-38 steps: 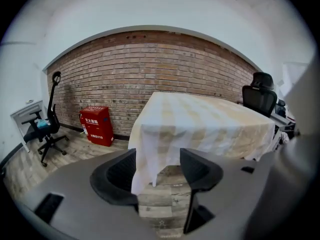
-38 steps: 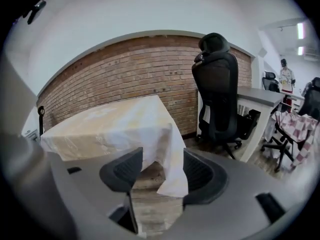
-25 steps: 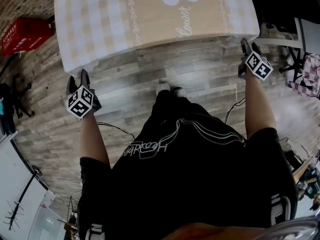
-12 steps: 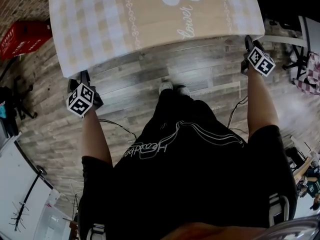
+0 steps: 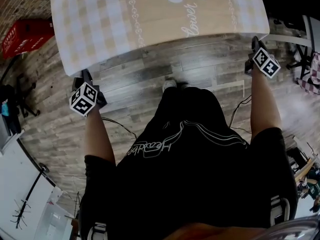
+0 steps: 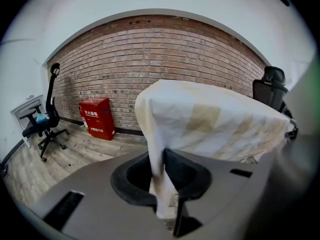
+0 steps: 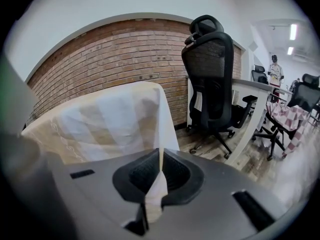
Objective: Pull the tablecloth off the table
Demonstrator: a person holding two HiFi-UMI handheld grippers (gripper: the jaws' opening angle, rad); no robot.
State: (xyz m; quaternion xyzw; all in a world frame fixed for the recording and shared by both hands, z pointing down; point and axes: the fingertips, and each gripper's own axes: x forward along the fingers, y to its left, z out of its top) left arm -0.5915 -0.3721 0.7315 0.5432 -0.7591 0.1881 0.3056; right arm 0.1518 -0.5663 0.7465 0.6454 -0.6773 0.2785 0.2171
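The tablecloth (image 5: 150, 19), beige and white checks with a daisy print, covers the table at the top of the head view. My left gripper (image 5: 84, 78) sits at its near left corner and my right gripper (image 5: 255, 43) at its near right corner. Both jaws have just been closing. In the left gripper view a hanging corner of the tablecloth (image 6: 161, 181) is pinched between the pads. In the right gripper view a thin fold of the tablecloth (image 7: 158, 176) is clamped the same way. The table under the cloth is hidden.
A red box (image 5: 25, 36) stands by the brick wall at the left, near a black office chair (image 6: 47, 116). At the right are a tall black mesh chair (image 7: 212, 79) and a white desk (image 7: 257, 96). A cable (image 5: 117, 125) lies on the wooden floor by the person's feet.
Both grippers have stayed at the cloth's near corners. The cloth's front edge now lies slightly lower in the head view, over the gripper tips.
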